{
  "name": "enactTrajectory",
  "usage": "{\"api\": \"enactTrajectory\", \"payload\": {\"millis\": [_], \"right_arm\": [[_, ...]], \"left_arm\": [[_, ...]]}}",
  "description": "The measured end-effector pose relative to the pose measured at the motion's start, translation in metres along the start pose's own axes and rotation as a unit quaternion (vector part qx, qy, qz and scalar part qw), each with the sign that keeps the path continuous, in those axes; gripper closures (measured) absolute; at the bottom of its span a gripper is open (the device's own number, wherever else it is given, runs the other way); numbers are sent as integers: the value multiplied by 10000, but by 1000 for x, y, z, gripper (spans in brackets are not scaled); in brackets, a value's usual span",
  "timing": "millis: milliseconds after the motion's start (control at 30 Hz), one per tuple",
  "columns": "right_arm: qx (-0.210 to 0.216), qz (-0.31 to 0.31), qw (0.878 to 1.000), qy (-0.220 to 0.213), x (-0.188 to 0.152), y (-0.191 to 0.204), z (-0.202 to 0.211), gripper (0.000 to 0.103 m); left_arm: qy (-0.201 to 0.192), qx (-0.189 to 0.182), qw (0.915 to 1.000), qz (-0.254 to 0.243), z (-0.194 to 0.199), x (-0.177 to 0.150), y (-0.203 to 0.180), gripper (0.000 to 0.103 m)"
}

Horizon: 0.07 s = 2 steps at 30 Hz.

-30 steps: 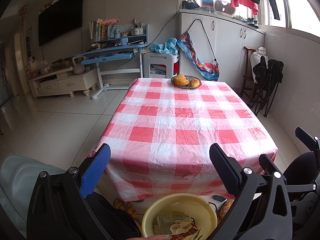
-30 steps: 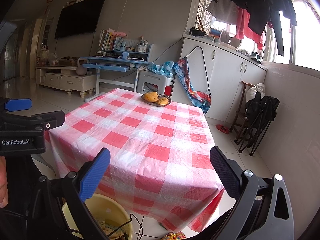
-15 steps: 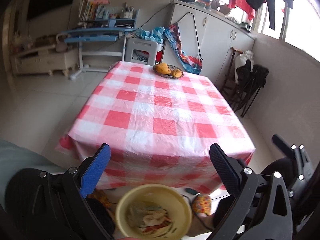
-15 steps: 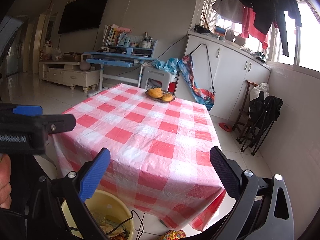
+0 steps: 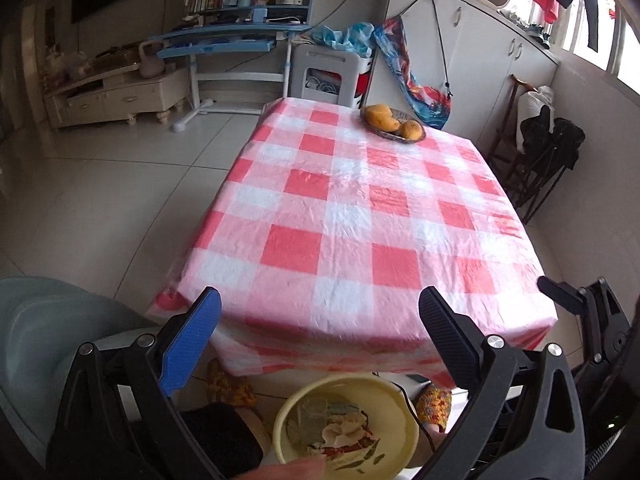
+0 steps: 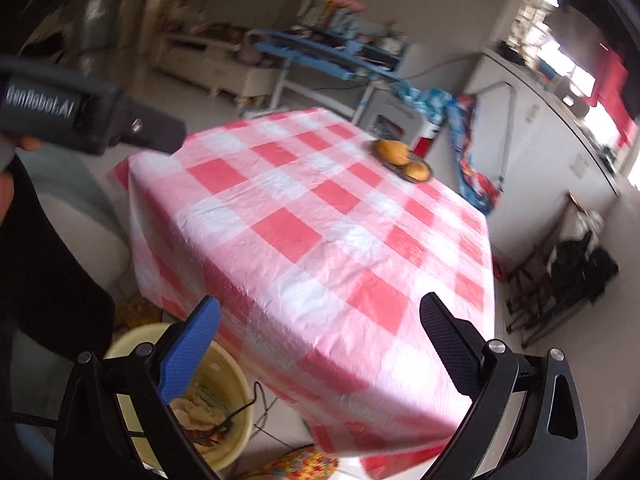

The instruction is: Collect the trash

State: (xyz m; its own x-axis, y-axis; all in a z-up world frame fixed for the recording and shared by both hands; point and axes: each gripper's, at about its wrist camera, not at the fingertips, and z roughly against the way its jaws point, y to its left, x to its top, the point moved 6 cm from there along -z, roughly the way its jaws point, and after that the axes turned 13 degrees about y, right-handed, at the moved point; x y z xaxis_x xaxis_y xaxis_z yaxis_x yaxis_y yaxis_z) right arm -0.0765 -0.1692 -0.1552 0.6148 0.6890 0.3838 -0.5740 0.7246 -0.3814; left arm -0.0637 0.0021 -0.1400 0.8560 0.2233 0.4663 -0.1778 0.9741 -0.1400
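A yellow bin (image 5: 396, 404) holding crumpled wrappers and scraps (image 5: 340, 432) stands on the floor at the near end of the table. It also shows in the right wrist view (image 6: 236, 392) at the lower left. My left gripper (image 5: 320, 308) is open and empty, held above the bin and the table's near edge. My right gripper (image 6: 320, 312) is open and empty, over the table's near corner. The left gripper's body (image 6: 80, 116) shows at the upper left of the right wrist view.
A table with a red-and-white checked cloth (image 5: 360, 216) fills the middle. A basket of orange fruit (image 5: 394, 120) sits at its far end. A folded chair (image 5: 548, 152) stands right, a blue desk (image 5: 224, 36) behind, a pale seat (image 5: 40, 320) left.
Both grippers have risen and tilted downward, so the tabletop and the bin show from higher up. The right wrist view has swung and blurred. Both stay open and empty.
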Motion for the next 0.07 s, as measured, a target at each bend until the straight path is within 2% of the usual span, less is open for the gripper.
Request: {"api": "enactTrajectory", "payload": {"millis": [67], "right_arm": [[158, 387, 9991, 93, 8, -1, -15, 8]], "left_arm": [[105, 21, 9998, 136, -9, 13, 5, 7]]}}
